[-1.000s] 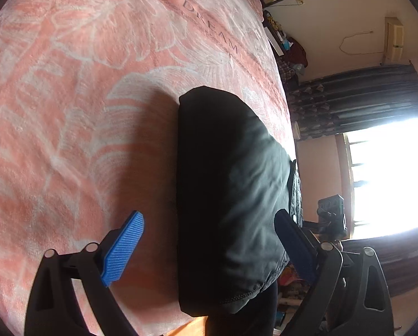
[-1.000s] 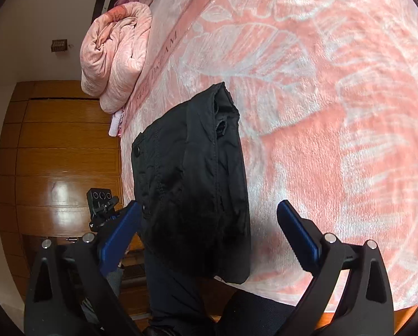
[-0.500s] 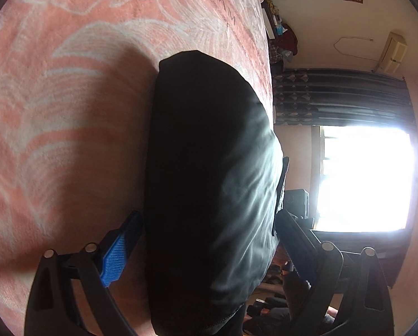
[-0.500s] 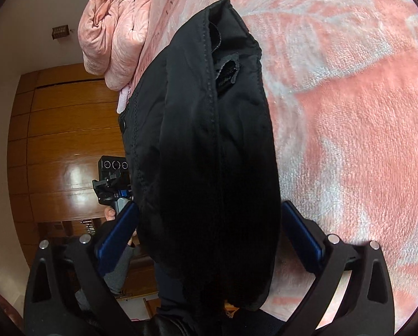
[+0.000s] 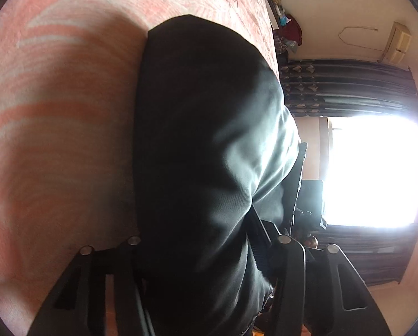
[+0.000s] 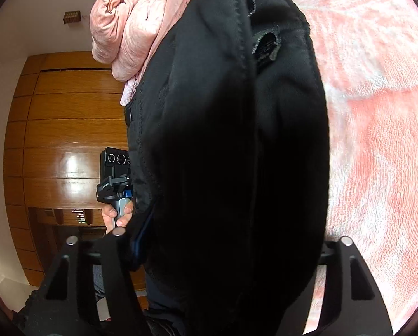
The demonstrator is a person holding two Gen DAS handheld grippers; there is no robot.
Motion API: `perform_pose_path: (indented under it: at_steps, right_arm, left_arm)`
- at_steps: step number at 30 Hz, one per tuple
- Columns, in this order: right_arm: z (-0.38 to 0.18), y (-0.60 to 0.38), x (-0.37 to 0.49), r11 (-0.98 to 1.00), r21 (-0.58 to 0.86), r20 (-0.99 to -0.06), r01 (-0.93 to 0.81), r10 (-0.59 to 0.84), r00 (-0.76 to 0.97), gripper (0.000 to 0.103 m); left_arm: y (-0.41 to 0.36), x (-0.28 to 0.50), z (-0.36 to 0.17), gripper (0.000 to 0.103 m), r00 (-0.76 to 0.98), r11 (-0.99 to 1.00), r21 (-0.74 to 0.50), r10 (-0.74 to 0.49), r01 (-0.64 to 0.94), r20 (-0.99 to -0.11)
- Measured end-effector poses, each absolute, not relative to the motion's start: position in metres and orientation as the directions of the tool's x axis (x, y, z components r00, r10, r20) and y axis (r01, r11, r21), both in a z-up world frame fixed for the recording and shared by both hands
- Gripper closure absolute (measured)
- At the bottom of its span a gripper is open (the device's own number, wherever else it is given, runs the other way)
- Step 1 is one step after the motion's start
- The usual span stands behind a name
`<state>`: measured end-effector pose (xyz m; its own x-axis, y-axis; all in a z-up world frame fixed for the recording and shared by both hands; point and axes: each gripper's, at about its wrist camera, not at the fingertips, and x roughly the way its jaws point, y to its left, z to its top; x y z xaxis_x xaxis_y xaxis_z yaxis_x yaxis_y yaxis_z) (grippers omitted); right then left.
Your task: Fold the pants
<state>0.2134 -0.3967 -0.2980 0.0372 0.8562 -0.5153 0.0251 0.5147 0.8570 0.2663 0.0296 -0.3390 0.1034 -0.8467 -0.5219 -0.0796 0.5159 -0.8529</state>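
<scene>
Pants (image 5: pixel 203 154) fill the middle of the left wrist view — a thick, black, folded bundle lying on the pink patterned blanket (image 5: pixel 55 140), with a dull sheen where the window (image 5: pixel 374 170) lights its right side. The left gripper (image 5: pixel 197 240) has the near end of the bundle between its fingers, one on each side, the fabric bulging over both. The left finger is hidden behind the cloth, so whether the jaws are actually pressing cannot be told. Dark curtains (image 5: pixel 349 89) hang beside the window. Compared with a second ago the bundle is far closer and the blue pads, then clear of the cloth, are now buried in it.

In the right wrist view the pants (image 6: pixel 237 154) show their seamed side — stitched edges, a belt loop (image 6: pixel 265 46) near the top, a button at the left edge. They rest on the same blanket (image 6: pixel 377 140). The right gripper (image 6: pixel 228 243) straddles the bundle, its fingers set wide on either side with a sliver of blue pad showing at the left; grip or mere contact cannot be told. Beyond, the person's left hand (image 6: pixel 118 212) holds the other gripper's handle, against a wooden wardrobe (image 6: pixel 55 140), and a rolled pink quilt (image 6: pixel 130 19) lies farther up the bed. A second ago this gripper stood back with the bundle well clear of its pads.
</scene>
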Motion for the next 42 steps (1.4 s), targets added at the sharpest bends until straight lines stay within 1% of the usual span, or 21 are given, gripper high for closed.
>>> perform_pose_path:
  at_steps: [1, 2, 5, 12, 15, 19, 23, 26, 28, 30, 31, 32, 33, 34, 35, 38, 39, 40, 42]
  right_arm:
    - [-0.293, -0.396, 0.212, 0.511, 0.859, -0.511, 0.009, 0.858, 0.044, 0.056]
    - [-0.287, -0.394, 0.211, 0.515, 0.857, -0.514, -0.008, 0.856, 0.05, 0.06]
    - [-0.271, -0.39, 0.211, 0.507, 0.861, -0.504, -0.035, 0.861, 0.062, 0.064]
    - [-0.231, -0.363, 0.248, 0.501, 0.857, -0.495, -0.123, 0.865, 0.078, 0.064]
    - [-0.218, -0.344, 0.283, 0.509, 0.846, -0.503, -0.157, 0.861, 0.076, 0.064]
    - [-0.213, -0.316, 0.342, 0.523, 0.831, -0.52, -0.19, 0.851, 0.065, 0.064]
    - [-0.223, -0.292, 0.402, 0.544, 0.817, -0.545, -0.193, 0.837, 0.053, 0.064]
    - [-0.24, -0.277, 0.435, 0.565, 0.805, -0.568, -0.182, 0.822, 0.041, 0.064]
    - [-0.258, -0.268, 0.452, 0.581, 0.798, -0.585, -0.161, 0.81, 0.025, 0.064]
    - [-0.277, -0.262, 0.464, 0.608, 0.783, -0.611, -0.13, 0.791, 0.019, 0.056]
    - [-0.287, -0.263, 0.466, 0.613, 0.782, -0.616, -0.108, 0.788, 0.014, 0.05]
    - [-0.294, -0.265, 0.466, 0.62, 0.779, -0.622, -0.096, 0.783, 0.015, 0.04]
    - [-0.299, -0.266, 0.464, 0.631, 0.769, -0.632, -0.098, 0.774, 0.023, 0.036]
    - [-0.302, -0.27, 0.46, 0.635, 0.767, -0.635, -0.093, 0.772, 0.031, 0.031]
    - [-0.304, -0.274, 0.455, 0.627, 0.775, -0.626, -0.076, 0.779, 0.04, 0.031]
    - [-0.285, -0.296, 0.442, 0.623, 0.78, -0.613, -0.06, 0.779, 0.129, 0.028]
    - [-0.275, -0.304, 0.437, 0.653, 0.755, -0.636, -0.065, 0.752, 0.173, 0.028]
    - [-0.262, -0.31, 0.435, 0.685, 0.724, -0.656, -0.076, 0.719, 0.232, 0.028]
    - [-0.236, -0.319, 0.434, 0.707, 0.698, -0.645, -0.11, 0.688, 0.331, 0.034]
  left_arm:
    - [0.028, 0.266, -0.334, 0.062, 0.116, 0.529, -0.847, -0.839, -0.058, -0.532]
    - [0.026, 0.266, -0.328, 0.065, 0.126, 0.544, -0.838, -0.83, -0.039, -0.544]
    - [0.025, 0.266, -0.315, 0.069, 0.146, 0.555, -0.832, -0.823, -0.007, -0.55]
    - [0.052, 0.293, -0.271, 0.069, 0.223, 0.574, -0.816, -0.805, 0.062, -0.55]
    - [0.069, 0.319, -0.257, 0.069, 0.26, 0.594, -0.801, -0.787, 0.071, -0.56]
    - [0.091, 0.371, -0.248, 0.069, 0.289, 0.63, -0.771, -0.758, 0.092, -0.585]
    - [0.108, 0.421, -0.259, 0.069, 0.304, 0.649, -0.757, -0.738, 0.075, -0.602]
    - [0.125, 0.448, -0.274, 0.069, 0.308, 0.653, -0.756, -0.729, 0.046, -0.611]
    - [0.137, 0.46, -0.291, 0.069, 0.302, 0.667, -0.745, -0.714, 0.016, -0.632]
    - [0.151, 0.463, -0.312, 0.066, 0.294, 0.662, -0.749, -0.712, -0.02, -0.637]
    - [0.154, 0.461, -0.32, 0.062, 0.296, 0.653, -0.757, -0.717, -0.033, -0.631]
    - [0.153, 0.458, -0.325, 0.058, 0.299, 0.645, -0.763, -0.721, -0.038, -0.625]
    - [0.158, 0.453, -0.328, 0.056, 0.303, 0.641, -0.766, -0.724, -0.038, -0.62]
    - [0.159, 0.451, -0.329, 0.05, 0.306, 0.64, -0.767, -0.723, -0.041, -0.619]
    - [0.165, 0.446, -0.332, 0.041, 0.309, 0.642, -0.765, -0.718, -0.05, -0.623]
    - [0.178, 0.438, -0.322, 0.037, 0.345, 0.664, -0.745, -0.686, -0.062, -0.641]
    - [0.186, 0.431, -0.313, 0.036, 0.378, 0.688, -0.723, -0.656, -0.057, -0.654]
    - [0.195, 0.421, -0.305, 0.03, 0.415, 0.714, -0.697, -0.618, -0.06, -0.668]
    - [0.204, 0.4, -0.289, 0.028, 0.477, 0.745, -0.664, -0.561, -0.067, -0.677]
